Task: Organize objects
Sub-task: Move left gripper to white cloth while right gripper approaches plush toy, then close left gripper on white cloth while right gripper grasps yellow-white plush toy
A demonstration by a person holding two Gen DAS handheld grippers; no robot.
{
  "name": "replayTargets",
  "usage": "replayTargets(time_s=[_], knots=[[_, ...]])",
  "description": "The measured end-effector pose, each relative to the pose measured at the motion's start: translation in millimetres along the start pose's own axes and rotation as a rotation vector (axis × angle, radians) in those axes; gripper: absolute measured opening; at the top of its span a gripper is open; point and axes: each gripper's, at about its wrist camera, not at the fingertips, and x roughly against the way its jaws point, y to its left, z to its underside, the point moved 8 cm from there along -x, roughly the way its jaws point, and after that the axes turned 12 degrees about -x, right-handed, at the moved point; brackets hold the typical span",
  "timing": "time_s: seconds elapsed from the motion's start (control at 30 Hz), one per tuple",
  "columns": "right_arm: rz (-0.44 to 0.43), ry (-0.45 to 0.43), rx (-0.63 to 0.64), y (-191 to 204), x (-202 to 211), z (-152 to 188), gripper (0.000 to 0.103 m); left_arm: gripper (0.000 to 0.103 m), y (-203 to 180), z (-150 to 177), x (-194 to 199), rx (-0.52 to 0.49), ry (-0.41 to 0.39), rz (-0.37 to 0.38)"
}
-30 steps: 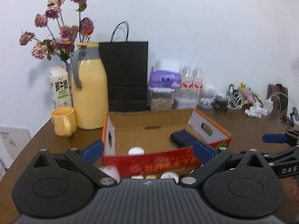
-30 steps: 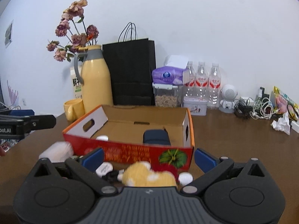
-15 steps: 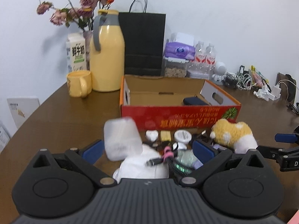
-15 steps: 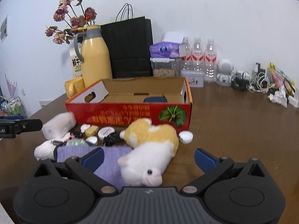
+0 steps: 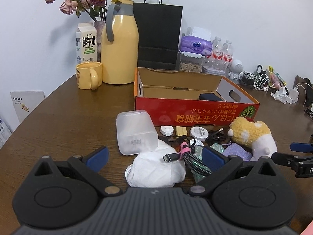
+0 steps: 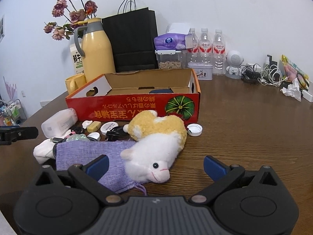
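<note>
A red cardboard box point(image 5: 195, 113) point(image 6: 137, 107) stands open on the brown table with a dark blue case point(image 5: 210, 97) inside. In front of it lies a pile: a frosted plastic container point(image 5: 135, 135), a white cloth point(image 5: 156, 170), a braided cable point(image 5: 187, 156), small white caps point(image 5: 199, 131), a purple cloth point(image 6: 92, 156) and a yellow and white plush sheep point(image 6: 156, 146). My left gripper point(image 5: 154, 156) is open, just short of the white cloth. My right gripper point(image 6: 156, 165) is open, with the plush's head between its fingers.
Behind the box stand a yellow thermos point(image 5: 119, 49), a yellow mug point(image 5: 89, 75), a milk carton point(image 5: 86, 43), a black paper bag point(image 5: 158, 37), tissues and water bottles point(image 6: 205, 47). Tangled cables point(image 6: 262, 74) lie at the back right. A white cap point(image 6: 194, 129) lies right of the plush.
Both grippers have pulled back and away from the box, so the pile in front of the box has come into view. Both stayed open.
</note>
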Motion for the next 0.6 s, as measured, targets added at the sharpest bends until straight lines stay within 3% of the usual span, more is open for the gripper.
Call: replayTargets(time_s=[0.6], knots=[[0.062,0.046,-0.083,-8.4,-59.8,-15.5,0.102,0.103,8.0,29.5,-41.6,-0.009,0.131,0.015]])
